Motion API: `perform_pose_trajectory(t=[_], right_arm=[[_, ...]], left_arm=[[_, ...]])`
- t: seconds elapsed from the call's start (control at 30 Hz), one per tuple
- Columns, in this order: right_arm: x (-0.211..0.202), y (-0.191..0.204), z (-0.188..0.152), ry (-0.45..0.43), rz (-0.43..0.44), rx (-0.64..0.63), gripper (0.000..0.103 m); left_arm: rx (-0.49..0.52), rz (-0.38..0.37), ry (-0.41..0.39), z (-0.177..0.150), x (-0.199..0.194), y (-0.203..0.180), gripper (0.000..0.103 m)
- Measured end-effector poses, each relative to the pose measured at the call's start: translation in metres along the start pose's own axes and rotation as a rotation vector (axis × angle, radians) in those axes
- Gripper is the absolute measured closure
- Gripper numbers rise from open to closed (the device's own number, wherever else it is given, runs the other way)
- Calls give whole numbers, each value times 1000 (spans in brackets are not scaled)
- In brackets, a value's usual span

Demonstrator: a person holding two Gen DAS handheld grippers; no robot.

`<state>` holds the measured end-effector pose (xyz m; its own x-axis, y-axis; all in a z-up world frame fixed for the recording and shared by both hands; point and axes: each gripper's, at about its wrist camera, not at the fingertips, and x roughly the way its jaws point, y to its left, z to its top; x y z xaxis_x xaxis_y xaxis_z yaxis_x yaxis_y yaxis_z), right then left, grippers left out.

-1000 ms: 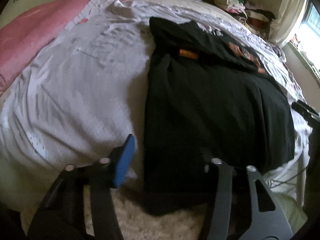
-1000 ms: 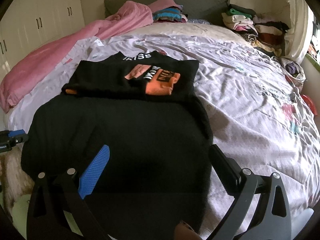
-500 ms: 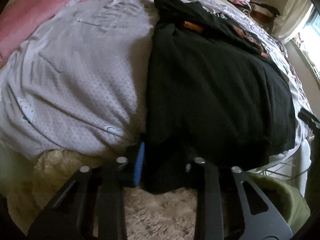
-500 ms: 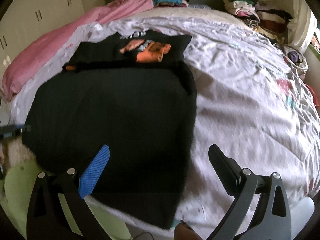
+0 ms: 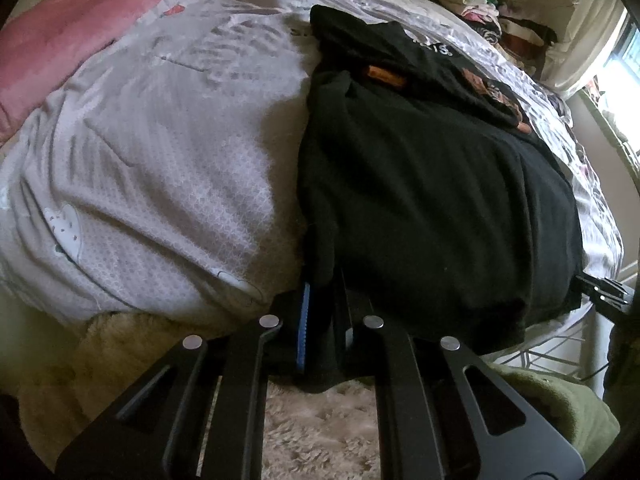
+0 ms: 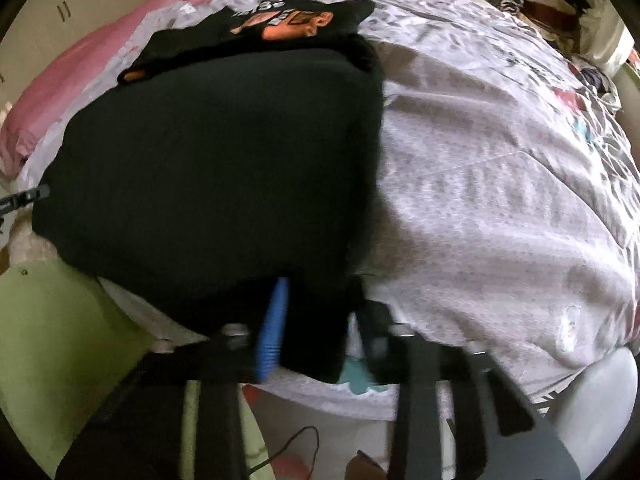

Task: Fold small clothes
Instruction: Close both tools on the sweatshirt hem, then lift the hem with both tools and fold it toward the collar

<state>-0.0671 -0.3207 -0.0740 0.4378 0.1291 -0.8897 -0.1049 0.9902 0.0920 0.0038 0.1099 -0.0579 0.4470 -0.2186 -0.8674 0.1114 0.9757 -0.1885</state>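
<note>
A black garment [image 5: 432,200] lies spread on the bed, its near hem hanging over the bed edge; it also shows in the right wrist view [image 6: 216,152]. Its far part carries an orange and white print [image 6: 288,24]. My left gripper [image 5: 320,320] is shut on the garment's near left corner. My right gripper [image 6: 316,328] is shut on the near right corner, and the view is blurred there. The right gripper's tip shows at the garment's right edge [image 5: 604,292].
The bed has a pale patterned cover [image 5: 160,152]. A pink blanket [image 5: 60,36] lies along the far left. Stacked clothes [image 5: 488,4] sit at the headboard. A cream fluffy rug [image 5: 312,432] and a green cloth [image 5: 560,400] lie below the bed edge.
Both grippers moved down to the garment's near hem and closed on its two corners. They were open a second ago.
</note>
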Motion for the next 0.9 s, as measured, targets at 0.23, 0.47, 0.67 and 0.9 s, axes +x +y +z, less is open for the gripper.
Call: perform_pose_trajectory(t=[0.23,0.47,0.67,0.9], right_arm=[[-30,-16,-1,-41,7,-53,98],[-21,-31,-4,-37,69,9,97],[-4,-25,-10,-10,151,39,53],[-15,-17,-8,-64,142,-18,95]], left_arm=[[2,8,11,-1,2,1,97],[6,19,40,-7,10,3,93],[8,12,30,-8,8,2,100],[10,-8,-45,-4,-18,1,101]])
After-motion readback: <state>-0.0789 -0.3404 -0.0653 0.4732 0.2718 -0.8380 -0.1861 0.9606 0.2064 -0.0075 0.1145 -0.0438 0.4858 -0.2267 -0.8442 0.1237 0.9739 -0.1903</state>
